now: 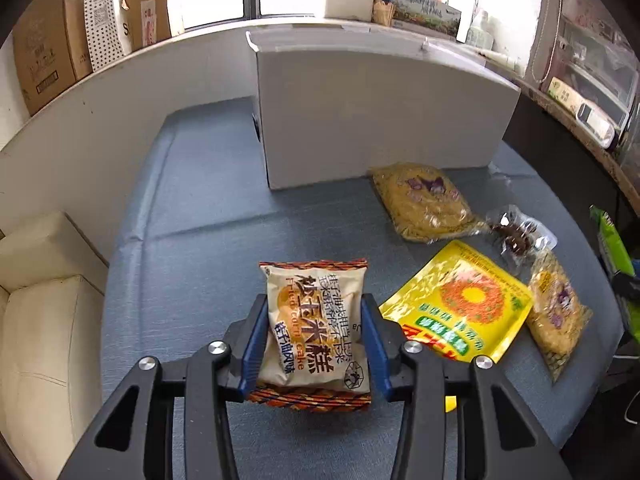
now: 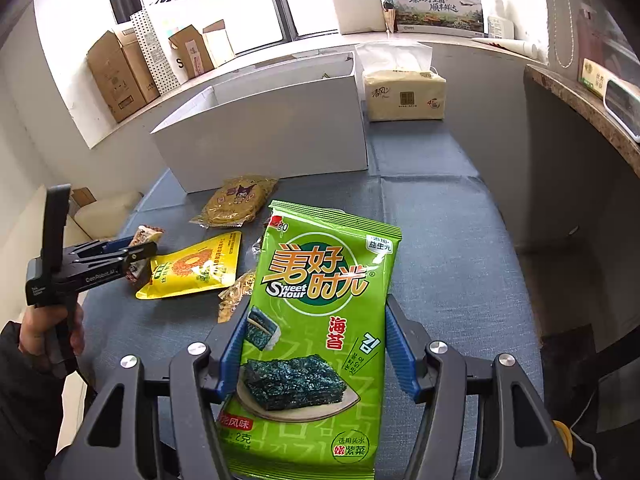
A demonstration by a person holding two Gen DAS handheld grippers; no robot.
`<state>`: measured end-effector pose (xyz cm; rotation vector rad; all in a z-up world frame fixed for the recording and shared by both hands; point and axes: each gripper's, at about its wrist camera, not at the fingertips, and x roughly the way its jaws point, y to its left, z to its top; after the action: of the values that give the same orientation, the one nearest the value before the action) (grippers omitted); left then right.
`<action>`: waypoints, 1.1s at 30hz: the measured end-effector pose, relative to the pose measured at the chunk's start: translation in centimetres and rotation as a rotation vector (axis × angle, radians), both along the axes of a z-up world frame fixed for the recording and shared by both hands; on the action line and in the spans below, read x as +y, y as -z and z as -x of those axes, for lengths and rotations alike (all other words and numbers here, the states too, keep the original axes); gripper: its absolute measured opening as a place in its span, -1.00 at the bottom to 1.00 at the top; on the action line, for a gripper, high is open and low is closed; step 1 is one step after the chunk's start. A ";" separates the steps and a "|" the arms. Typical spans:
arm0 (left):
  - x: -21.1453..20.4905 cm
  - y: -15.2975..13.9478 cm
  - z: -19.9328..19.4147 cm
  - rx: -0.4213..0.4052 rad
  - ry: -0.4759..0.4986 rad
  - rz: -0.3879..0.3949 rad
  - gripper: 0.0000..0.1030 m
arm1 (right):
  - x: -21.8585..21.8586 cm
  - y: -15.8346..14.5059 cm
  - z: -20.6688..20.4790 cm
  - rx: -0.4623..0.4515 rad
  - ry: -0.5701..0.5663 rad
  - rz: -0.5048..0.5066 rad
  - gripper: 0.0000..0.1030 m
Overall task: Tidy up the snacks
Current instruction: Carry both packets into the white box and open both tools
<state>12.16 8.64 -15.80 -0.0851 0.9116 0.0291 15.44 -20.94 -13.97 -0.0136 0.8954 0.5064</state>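
While our left tongs (image 1: 316, 344) pinch the corn cake packet (image 1: 314, 328) near the desk's (image 1: 200, 208) front edge, our right tongs (image 2: 316, 356) clamp the seaweed bag (image 2: 320, 320); next comes carrying both to the white box (image 2: 264, 136).

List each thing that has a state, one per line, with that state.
Left tool: shut on the corn cake.
Corn cake: gripped by its sides.
Right tool: shut on the seaweed pack.
Seaweed pack: held up, sealed.
White box: open-topped.
Yellow pouch: lying flat on the table.
Tissue pack: open, tissue sticking out.
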 end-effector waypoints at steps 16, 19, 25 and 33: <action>-0.4 -13.4 -5.2 -0.255 0.050 0.045 -0.06 | 5.5 -9.6 -7.1 -0.224 -0.092 -0.035 0.28; -0.8 -14.6 -8.7 -0.258 0.043 0.024 -0.06 | 7.5 -11.0 -10.5 -0.237 -0.089 -0.030 0.28; 0.2 -13.9 -15.4 -0.219 -0.012 0.007 -0.05 | 11.1 -11.2 -18.3 -0.205 -0.062 0.010 0.28; 1.3 -11.8 -18.3 -0.200 -0.090 -0.031 1.00 | 13.1 -10.3 -24.3 -0.167 -0.028 0.022 0.89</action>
<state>30.44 9.89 -3.98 -0.0989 0.7064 0.1165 39.69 -7.88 -3.66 -0.0877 0.7380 0.5135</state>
